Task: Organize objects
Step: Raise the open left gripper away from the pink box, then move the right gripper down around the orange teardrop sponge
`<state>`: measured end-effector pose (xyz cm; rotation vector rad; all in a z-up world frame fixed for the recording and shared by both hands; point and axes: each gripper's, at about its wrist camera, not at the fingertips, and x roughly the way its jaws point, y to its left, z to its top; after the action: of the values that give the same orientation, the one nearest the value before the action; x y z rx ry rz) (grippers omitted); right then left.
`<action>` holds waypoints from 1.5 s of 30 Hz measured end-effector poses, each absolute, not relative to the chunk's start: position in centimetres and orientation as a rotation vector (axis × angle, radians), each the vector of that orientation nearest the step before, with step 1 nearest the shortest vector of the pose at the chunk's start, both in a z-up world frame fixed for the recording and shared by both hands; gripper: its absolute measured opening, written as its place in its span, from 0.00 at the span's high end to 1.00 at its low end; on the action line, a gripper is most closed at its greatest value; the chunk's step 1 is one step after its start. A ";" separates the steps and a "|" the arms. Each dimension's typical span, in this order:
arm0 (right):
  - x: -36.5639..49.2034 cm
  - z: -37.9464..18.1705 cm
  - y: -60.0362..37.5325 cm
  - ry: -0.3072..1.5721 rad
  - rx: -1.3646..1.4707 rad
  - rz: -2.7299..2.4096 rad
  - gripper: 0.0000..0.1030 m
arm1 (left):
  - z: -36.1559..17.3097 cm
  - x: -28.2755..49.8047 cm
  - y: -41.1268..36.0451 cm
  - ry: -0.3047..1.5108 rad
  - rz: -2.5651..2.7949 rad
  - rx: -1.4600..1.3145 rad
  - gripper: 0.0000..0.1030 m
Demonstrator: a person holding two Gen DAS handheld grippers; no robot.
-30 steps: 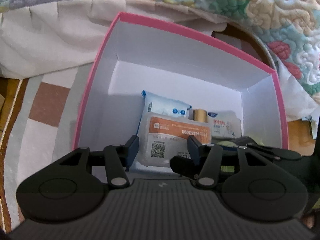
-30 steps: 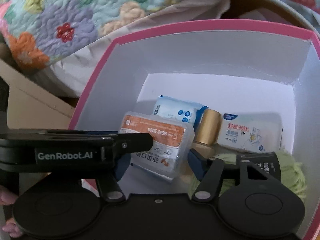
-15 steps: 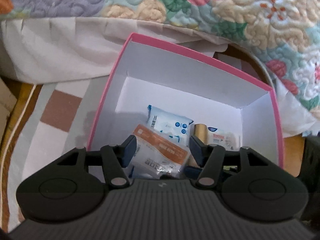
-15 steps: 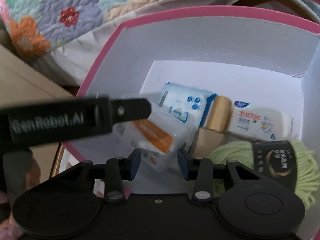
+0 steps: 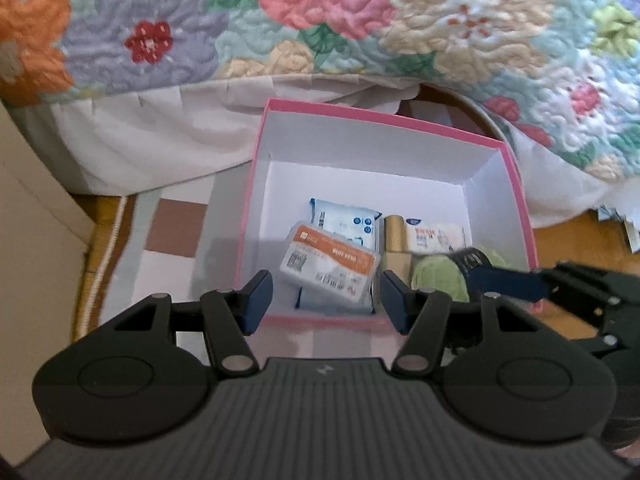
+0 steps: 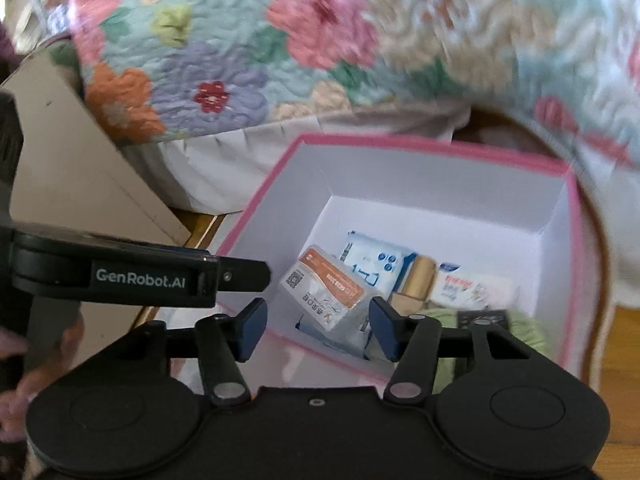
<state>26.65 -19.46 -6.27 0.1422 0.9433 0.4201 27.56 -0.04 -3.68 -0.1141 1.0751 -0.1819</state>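
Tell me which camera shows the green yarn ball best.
The left wrist view: the green yarn ball lies unblurred in the pink box, though the right gripper crosses it. In the right wrist view the yarn is blurred and mostly hidden behind that gripper's own finger.

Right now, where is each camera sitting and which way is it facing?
Left wrist: sits on the left gripper, looking steeply down into the pink box; its open jaws show, plus the right gripper's finger at the right edge.
Right wrist: sits on the right gripper, looking down into the same box from its left; open jaws and the left gripper's side show.
Shared: box, orange-labelled pack, green yarn, floral quilt.
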 end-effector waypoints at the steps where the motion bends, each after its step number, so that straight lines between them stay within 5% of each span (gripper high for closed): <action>1: 26.1 -5.4 -19.3 0.937 0.122 0.418 0.36 | -2.9 27.0 0.2 1.074 -0.185 -0.111 0.43; 11: 19.4 2.2 -18.6 0.838 -0.001 0.400 0.26 | 2.7 20.4 2.1 1.032 -0.220 -0.068 0.39; 21: 12.4 4.9 -16.7 0.744 -0.063 0.460 0.18 | 1.9 14.7 4.0 1.027 -0.196 -0.020 0.37; 34: 9.5 -3.3 -13.7 0.821 -0.108 0.460 0.15 | -3.1 12.8 4.9 1.056 -0.252 -0.055 0.29; 45: 10.7 -9.4 -12.8 0.683 -0.165 0.450 0.15 | -10.1 15.7 4.8 1.109 -0.270 -0.140 0.30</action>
<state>10.74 -12.81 -9.40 -0.1647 0.6832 0.4501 15.75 4.83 -10.08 -0.1400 1.1094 -0.2696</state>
